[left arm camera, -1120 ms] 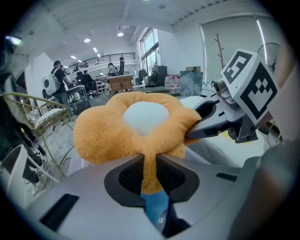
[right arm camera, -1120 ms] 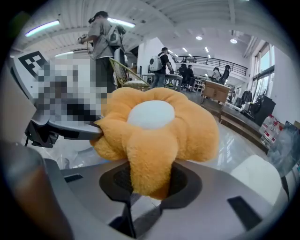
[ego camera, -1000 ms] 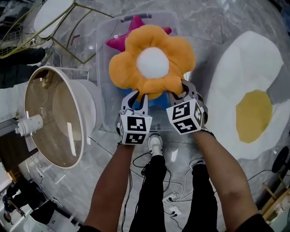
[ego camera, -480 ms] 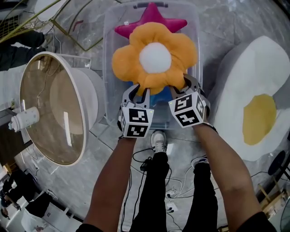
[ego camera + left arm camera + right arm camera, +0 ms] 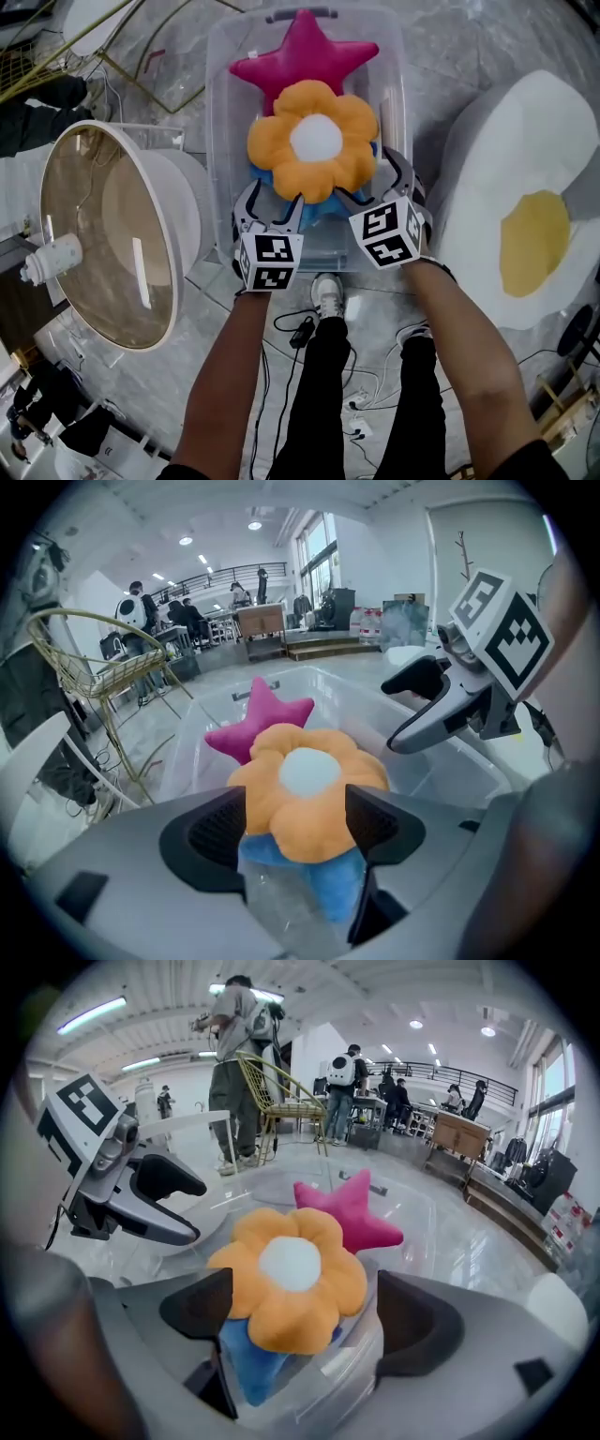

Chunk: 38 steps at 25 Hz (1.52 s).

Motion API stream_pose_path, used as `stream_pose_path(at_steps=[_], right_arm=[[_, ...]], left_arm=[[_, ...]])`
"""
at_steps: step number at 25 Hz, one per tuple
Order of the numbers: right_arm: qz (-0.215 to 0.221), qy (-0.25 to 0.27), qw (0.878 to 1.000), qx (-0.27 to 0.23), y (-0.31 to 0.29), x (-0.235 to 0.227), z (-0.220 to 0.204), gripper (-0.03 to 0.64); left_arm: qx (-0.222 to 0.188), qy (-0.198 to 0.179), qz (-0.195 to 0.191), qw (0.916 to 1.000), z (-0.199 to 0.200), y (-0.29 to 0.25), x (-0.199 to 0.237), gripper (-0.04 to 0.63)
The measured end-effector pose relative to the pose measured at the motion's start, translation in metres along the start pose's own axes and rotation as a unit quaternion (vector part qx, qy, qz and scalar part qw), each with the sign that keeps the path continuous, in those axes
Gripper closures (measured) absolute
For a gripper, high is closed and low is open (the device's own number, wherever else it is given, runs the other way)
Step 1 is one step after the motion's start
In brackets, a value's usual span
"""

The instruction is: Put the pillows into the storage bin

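An orange flower pillow (image 5: pixel 316 141) with a white centre lies in the clear storage bin (image 5: pixel 217 141), on top of a blue pillow (image 5: pixel 265 184). A pink star pillow (image 5: pixel 302 58) fills the bin's far end. My left gripper (image 5: pixel 268 201) and right gripper (image 5: pixel 371 184) hover at the flower's near edge, jaws opening, pads off the fabric. In the left gripper view the flower pillow (image 5: pixel 305 789) sits just beyond my jaws (image 5: pixel 295 832). The right gripper view shows the flower pillow (image 5: pixel 291 1274) likewise beyond that gripper (image 5: pixel 300 1321), with the star pillow (image 5: pixel 352 1208) behind.
A large fried-egg pillow (image 5: pixel 525 206) lies on the floor right of the bin. A big round white-rimmed dish-like object (image 5: pixel 108 244) stands close on the left. A gold wire chair (image 5: pixel 141 56) is at the far left. Cables run by the person's feet.
The flower pillow has dropped from both grippers into the bin onto the blue pillow. Both pairs of jaws have opened and the grippers have sunk toward the bin's near rim.
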State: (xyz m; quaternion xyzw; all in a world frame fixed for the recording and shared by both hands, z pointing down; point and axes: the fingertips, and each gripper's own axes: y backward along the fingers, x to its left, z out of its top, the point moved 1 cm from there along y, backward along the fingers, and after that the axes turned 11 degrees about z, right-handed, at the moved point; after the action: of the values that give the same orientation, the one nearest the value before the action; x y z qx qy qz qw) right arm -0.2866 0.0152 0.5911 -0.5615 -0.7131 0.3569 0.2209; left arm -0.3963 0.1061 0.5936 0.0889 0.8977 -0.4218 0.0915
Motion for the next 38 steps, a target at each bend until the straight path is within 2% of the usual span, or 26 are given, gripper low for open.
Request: stream_pose_path(at_steps=[5,9,14,17,20,24,27,30,34,36,37,38], right_arm=[[0.0,0.003,1.0,-0.017,0.025,0.0,0.006,0.117],[0.009,0.017,0.999,-0.04,0.066,0.008,0.014,0.118],[-0.001,0.01,0.997,-0.076,0.142,0.017,0.031,0.132],[-0.013,-0.014,0.995,-0.097,0.208,0.023,0.039,0.149],[-0.049,-0.045,0.99,-0.125,0.281,0.017,0.06,0.147],[-0.106,-0.075,0.976,-0.176,0.386,0.003,0.096,0.149],[-0.125,-0.087,0.969,-0.194,0.466,0.009,0.112,0.155],[-0.134,-0.087,0.968,-0.195,0.544,0.024,0.124,0.156],[-0.182,-0.1,0.953,-0.219,0.655,0.012,0.159,0.182],[-0.209,-0.115,0.947,-0.216,0.703,0.012,0.166,0.225],[-0.221,-0.12,0.943,-0.219,0.722,0.013,0.167,0.24],[-0.231,-0.123,0.938,-0.226,0.738,0.014,0.169,0.268]], left_arm=[[-0.02,0.018,0.005,0.9996,0.019,0.012,-0.002,0.276],[-0.04,0.032,0.015,0.9986,0.046,0.043,0.002,0.276],[-0.059,0.057,0.016,0.9965,0.073,0.103,-0.003,0.276],[-0.061,0.077,0.003,0.9952,0.097,0.149,-0.018,0.276],[-0.092,0.081,-0.019,0.9923,0.149,0.195,-0.028,0.276],[-0.141,0.08,-0.037,0.9861,0.23,0.268,-0.036,0.278],[-0.161,0.075,-0.044,0.9831,0.274,0.337,-0.05,0.285],[-0.184,0.07,-0.052,0.979,0.315,0.407,-0.066,0.356],[-0.227,0.073,-0.066,0.969,0.396,0.492,-0.079,0.447],[-0.25,0.083,-0.077,0.9616,0.415,0.528,-0.087,0.488],[-0.259,0.085,-0.079,0.959,0.422,0.541,-0.09,0.541],[-0.264,0.086,-0.081,0.9572,0.428,0.553,-0.092,0.558]])
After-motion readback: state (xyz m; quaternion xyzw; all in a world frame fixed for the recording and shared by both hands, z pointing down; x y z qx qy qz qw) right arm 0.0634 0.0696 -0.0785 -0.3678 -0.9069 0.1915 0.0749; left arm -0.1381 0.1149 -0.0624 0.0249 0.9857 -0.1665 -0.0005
